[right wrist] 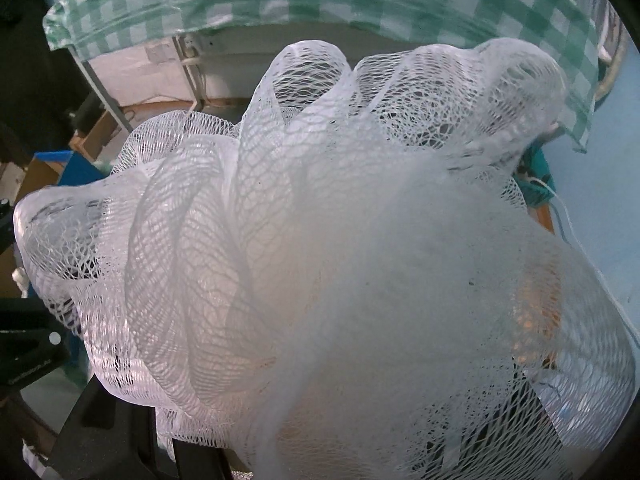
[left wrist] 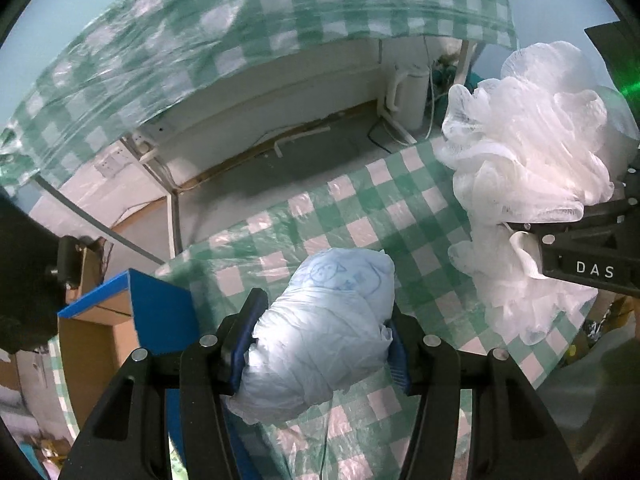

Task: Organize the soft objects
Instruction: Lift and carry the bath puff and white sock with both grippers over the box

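A green-and-white checked tablecloth (left wrist: 372,200) under clear plastic covered the table at the centre of the left wrist frame, and a second checked cloth (left wrist: 200,32) hung across the top. A blue-edged cardboard box (left wrist: 132,312) stood at lower left, and a white appliance (left wrist: 408,96) sat on the floor at upper right.

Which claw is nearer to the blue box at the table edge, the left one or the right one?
Left. The left claw, shut on a pale blue bag, is just beside the blue box. The right claw, holding the white mesh sponge, is farther across the checkered table.
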`<state>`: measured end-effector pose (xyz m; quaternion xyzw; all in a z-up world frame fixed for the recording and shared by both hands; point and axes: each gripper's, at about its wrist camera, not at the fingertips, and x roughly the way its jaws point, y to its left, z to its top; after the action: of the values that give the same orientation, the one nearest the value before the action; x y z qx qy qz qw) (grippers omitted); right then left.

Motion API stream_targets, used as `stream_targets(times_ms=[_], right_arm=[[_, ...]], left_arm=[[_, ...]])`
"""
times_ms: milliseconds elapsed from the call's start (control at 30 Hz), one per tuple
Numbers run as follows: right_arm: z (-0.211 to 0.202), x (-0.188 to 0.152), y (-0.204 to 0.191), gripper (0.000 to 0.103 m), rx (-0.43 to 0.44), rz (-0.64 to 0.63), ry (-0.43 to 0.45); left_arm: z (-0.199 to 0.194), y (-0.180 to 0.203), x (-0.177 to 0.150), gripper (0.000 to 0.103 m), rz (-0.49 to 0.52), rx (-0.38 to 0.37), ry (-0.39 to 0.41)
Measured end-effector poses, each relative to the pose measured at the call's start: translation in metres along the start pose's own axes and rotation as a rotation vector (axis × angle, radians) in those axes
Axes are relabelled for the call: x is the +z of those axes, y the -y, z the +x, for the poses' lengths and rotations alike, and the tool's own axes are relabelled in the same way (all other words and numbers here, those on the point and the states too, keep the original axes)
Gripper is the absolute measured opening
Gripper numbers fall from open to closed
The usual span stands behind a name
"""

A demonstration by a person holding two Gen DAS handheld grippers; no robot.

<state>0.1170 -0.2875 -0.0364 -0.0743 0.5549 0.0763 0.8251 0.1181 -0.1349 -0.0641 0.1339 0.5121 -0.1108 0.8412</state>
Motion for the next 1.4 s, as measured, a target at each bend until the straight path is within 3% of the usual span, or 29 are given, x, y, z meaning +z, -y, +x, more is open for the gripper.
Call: stream_targets(times_ms=[367,867,1400], right_arm=[[-0.029,0.005,-0.020,0.057,0.037,-0.066,0.058],[-0.043,0.027,-0.075,0.057,0.105,-0.177,0.083],[-0.050,0.041,-0.149,0.058,0.169,-0.316,0.088]], left_arm=[[-0.027,-0.033,-0.010,0.056,-0.038,0.052,0.052],[-0.044,-0.091,-0.039,0.056,-0.109,0.138,0.064],[-0.049,-0.165,-0.078,0.056,-0.248,0.197,0.034]])
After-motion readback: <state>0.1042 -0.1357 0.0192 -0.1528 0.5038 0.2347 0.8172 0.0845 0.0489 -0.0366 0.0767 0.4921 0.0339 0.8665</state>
